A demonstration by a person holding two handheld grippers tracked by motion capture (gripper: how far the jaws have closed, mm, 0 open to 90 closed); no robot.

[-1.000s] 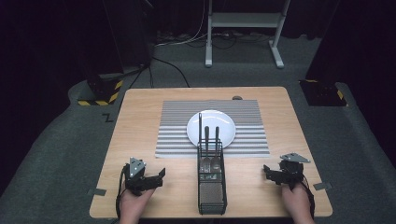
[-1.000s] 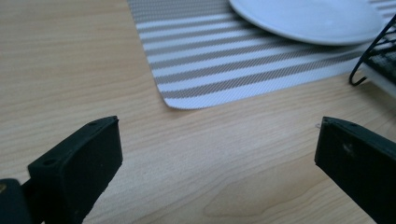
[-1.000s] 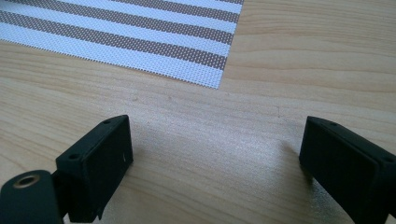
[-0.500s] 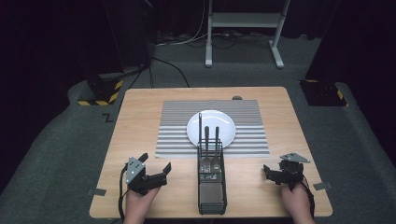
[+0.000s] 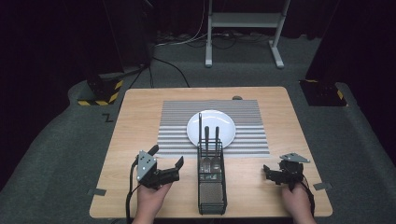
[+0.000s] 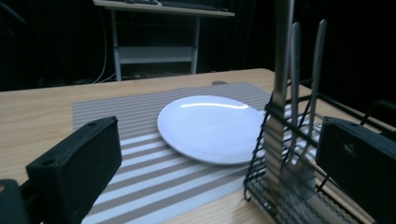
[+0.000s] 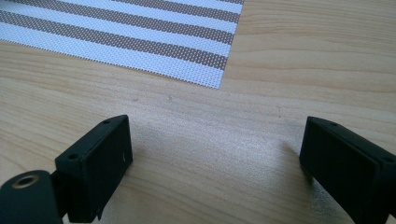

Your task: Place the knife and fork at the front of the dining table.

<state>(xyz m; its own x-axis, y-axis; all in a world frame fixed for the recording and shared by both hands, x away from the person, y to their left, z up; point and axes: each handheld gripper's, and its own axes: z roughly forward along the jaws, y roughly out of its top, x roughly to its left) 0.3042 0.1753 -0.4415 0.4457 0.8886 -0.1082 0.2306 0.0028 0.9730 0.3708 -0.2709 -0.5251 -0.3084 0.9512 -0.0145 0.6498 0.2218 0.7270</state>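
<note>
Down at the near edge of the bench [image 5: 140, 107], the left gripper [image 5: 164, 163] is held with jaws spread wide and empty, just left of the wire caddy [image 5: 211, 186]. Cutlery handles [image 5: 208, 134] stand upright in the caddy's far end, overlapping the white plate [image 5: 219, 122] on the striped mat [image 5: 177, 126]. Which pieces they are is hard to tell; the left gripper view cuts off their tops. At near right, the right gripper [image 5: 272, 171] is parted over bare wood.
</note>
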